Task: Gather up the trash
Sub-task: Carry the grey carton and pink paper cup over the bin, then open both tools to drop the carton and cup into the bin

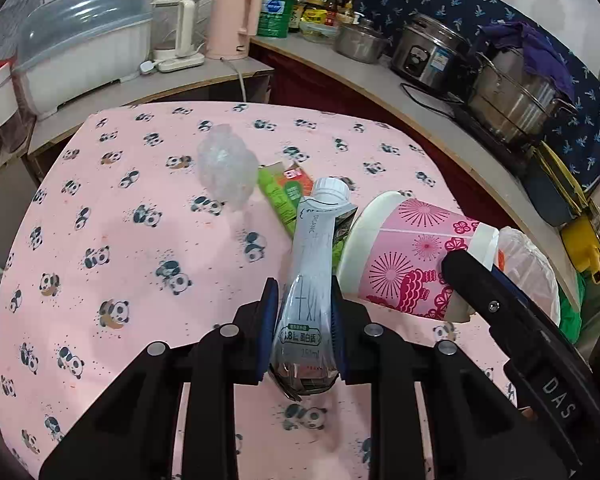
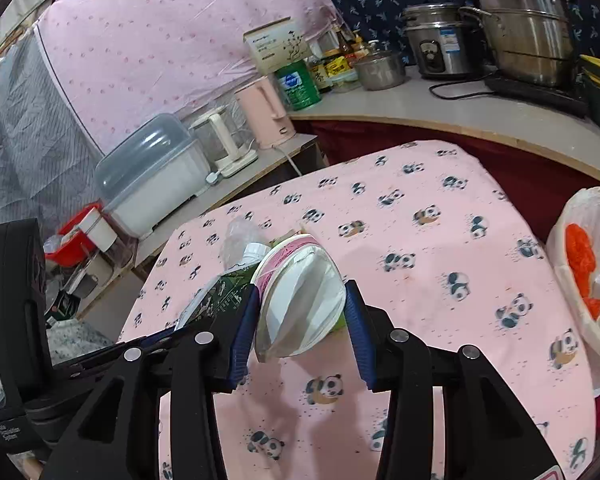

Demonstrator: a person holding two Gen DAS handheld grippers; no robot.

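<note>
My left gripper (image 1: pixel 303 284) is shut on a squashed grey milk carton (image 1: pixel 308 256) with a white cap, lifted off the pink panda tablecloth (image 1: pixel 120 220). Beside it, my right gripper (image 2: pixel 302 290) is shut on a pink paper cup (image 2: pixel 304 304), its base squeezed flat between the pads. In the left wrist view the cup (image 1: pixel 400 252) lies sideways against the carton, with one of the right gripper's fingers (image 1: pixel 484 292) over it. A crumpled clear plastic (image 1: pixel 226 164) and a green carton (image 1: pixel 284 192) lie on the cloth behind.
A bin lined with a white bag (image 2: pixel 588 320), with orange scraps inside, stands off the table's right edge. A counter (image 1: pixel 380 92) curves behind with pots, a rice cooker, bottles and kettles. A covered dish box (image 1: pixel 84 52) stands at back left.
</note>
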